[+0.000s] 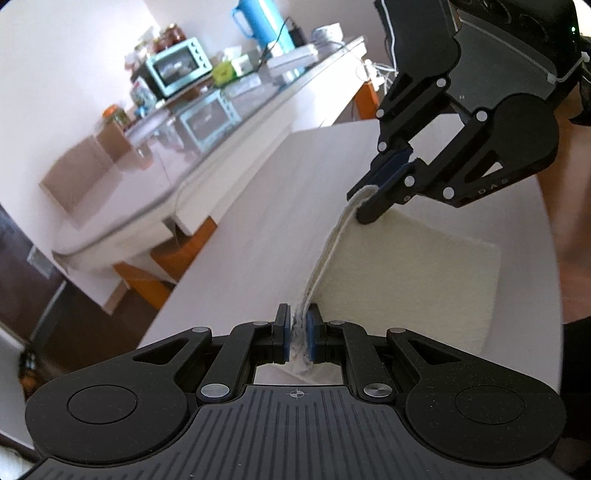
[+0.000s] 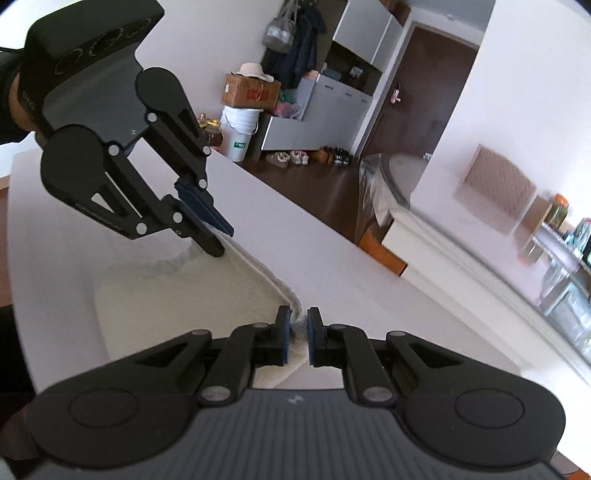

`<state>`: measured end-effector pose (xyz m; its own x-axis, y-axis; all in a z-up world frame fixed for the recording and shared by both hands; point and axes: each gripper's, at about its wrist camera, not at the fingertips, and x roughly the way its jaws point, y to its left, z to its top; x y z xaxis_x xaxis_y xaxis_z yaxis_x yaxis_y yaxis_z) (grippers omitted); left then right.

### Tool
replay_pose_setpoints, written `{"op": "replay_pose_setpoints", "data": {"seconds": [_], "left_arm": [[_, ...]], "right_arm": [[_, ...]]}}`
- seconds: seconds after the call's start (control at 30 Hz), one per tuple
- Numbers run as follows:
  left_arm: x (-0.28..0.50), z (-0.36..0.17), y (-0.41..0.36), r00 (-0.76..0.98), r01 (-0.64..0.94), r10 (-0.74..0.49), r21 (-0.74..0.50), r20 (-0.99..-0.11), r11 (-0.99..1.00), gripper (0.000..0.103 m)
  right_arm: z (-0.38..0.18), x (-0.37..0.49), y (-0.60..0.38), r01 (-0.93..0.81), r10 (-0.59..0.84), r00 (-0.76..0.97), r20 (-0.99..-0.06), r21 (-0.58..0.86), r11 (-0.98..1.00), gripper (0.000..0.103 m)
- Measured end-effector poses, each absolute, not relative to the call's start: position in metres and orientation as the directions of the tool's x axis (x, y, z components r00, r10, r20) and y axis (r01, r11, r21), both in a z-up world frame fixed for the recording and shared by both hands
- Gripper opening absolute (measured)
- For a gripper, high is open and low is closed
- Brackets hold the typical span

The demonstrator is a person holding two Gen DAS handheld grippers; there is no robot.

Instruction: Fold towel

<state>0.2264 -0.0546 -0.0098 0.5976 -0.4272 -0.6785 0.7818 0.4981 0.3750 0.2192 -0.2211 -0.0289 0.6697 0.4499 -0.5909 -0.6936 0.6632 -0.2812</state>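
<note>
- Left black two-finger gripper [image 1: 298, 334] is clamped on one end of the raised edge of the cream terry-cloth towel [image 1: 410, 273], the fabric bunched between its blue pads
- Across from it, the right black two-finger gripper [image 1: 373, 197] pinches the other end of that same edge, fingers closed on a doubled rim of cloth
- The edge runs taut between the two grippers, lifted off the pale white tabletop [image 1: 258, 206]
- The rest of the towel slopes down from that edge and lies flat on the table on the person's side
- From the right wrist view, the right gripper [image 2: 298, 334] shows towel cloth [image 2: 177, 295] caught between its pads, and the left gripper [image 2: 218, 240] bites the far corner
- The held edge here shows as two layers lying together, a thin seam line running from one gripper to the other
- Behind the table in the left view: a long counter with a mint-green toaster oven [image 1: 177, 66] and a blue electric kettle [image 1: 258, 20]
- In the right view: a brown cardboard box [image 2: 251, 90] on a white plastic bucket [image 2: 240, 129], and a dark wooden door [image 2: 424, 85] beyond
</note>
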Motion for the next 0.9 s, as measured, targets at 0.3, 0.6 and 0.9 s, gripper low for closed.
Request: {"op": "replay_pose_setpoints", "data": {"seconds": [0.3, 0.6, 0.9], "left_arm": [[0.248, -0.021, -0.053, 0.592, 0.775, -0.416, 0.345, -0.690, 0.530, 0.010], [0.251, -0.027, -0.054, 0.589, 0.765, -0.393, 0.330, -0.706, 0.554, 0.012], [0.249, -0.027, -0.054, 0.589, 0.759, -0.388, 0.320, -0.709, 0.566, 0.012]], "right_arm": [[-0.039, 0.236, -0.228, -0.690, 0.454, 0.661, -0.597, -0.246, 0.681, 0.011], [-0.046, 0.247, -0.234, -0.687, 0.458, 0.652, -0.604, -0.214, 0.695, 0.011], [-0.048, 0.251, -0.231, -0.683, 0.449, 0.651, -0.612, -0.214, 0.698, 0.012]]}}
